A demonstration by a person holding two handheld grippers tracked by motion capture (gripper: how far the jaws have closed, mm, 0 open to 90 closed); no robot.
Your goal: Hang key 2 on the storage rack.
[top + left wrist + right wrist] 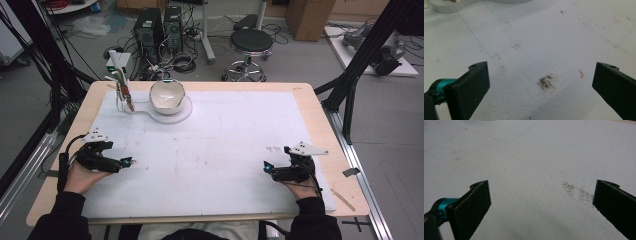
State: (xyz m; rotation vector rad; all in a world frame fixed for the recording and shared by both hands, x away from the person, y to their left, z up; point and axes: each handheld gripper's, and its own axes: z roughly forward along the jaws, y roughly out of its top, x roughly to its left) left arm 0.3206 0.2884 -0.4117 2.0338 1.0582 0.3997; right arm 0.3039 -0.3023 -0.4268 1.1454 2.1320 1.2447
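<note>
A white mat (210,150), speckled with grey smudges, a faint blue line and an orange fleck, is covering the tan wooden surface (325,130). Near its far left corner a white bowl (167,95) is sitting. Black fingers (471,87) are showing teal fittings.

White sheet (215,145) bare between grippers; bowl (167,96) and stand (121,82) block far-left corner.

No readable text, label, brand or number anywhere — the marks on the white sheet (210,145) are only stains.
</note>
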